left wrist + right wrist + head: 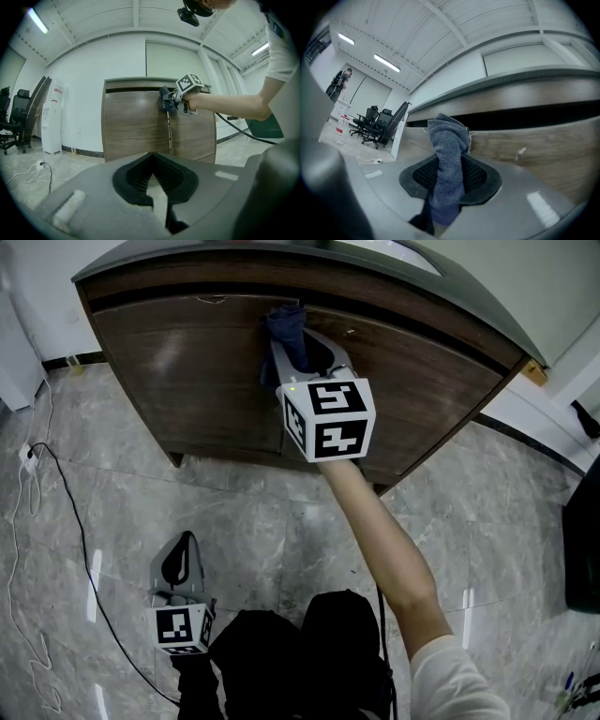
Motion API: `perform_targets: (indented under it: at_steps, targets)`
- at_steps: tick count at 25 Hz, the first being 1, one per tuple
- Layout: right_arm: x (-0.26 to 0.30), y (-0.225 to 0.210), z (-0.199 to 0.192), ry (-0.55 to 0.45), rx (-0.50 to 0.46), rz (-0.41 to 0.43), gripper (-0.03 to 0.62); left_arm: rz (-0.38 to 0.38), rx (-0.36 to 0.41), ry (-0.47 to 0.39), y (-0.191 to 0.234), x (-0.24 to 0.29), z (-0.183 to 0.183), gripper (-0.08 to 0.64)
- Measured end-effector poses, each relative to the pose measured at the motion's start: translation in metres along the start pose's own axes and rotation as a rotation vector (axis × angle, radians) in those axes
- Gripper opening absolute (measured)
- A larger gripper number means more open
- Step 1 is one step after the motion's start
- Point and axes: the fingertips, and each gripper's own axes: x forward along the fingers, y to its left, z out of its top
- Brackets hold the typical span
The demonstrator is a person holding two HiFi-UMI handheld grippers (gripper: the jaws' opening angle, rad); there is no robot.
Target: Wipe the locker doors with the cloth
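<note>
Two grippers are mine, one in each hand.

From the head view, my right gripper (298,351) reaches out at the end of my bare forearm to the brown wood-grain locker (187,381) with its grey top. The dark blue-grey terry cloth (287,329) in it sits high on the door fronts, by the seam where the two doors meet. My left gripper (183,549) hangs low over the grey marbled floor (262,521), well apart from the locker, with its jaws drawn together.

From the left gripper view, the left gripper (151,157) has its black ribbed pads meeting at the tips with nothing between them. Beyond them stands the locker (136,126). My right gripper (180,101) holds the cloth (166,104) against the top of the doors at the seam. A white floor-standing appliance (51,117) and black office chairs (11,117) stand off to the left.

From the right gripper view, the right gripper (450,161) is clamped on the cloth (447,136). The cloth rises out of the jaws as a thick fold, and its upper end lies by the dark gap under the locker's top.
</note>
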Motion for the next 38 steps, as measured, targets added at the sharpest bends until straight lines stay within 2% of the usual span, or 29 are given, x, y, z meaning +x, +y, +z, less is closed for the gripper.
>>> perform_targets:
  at_steps: [6,15,38]
  targets:
    - [0.004,0.011,-0.042,0.043,0.009,0.002,0.117,0.009,0.002,0.003,0.008,-0.002,-0.005,0.003]
    - [0.002,0.017,-0.077,0.069,0.004,0.01,0.117,0.01,-0.002,0.007,0.011,0.001,-0.009,0.003]
    - [-0.002,0.049,-0.224,0.289,0.073,0.021,0.117,0.028,-0.001,0.034,0.023,-0.006,-0.017,0.003]
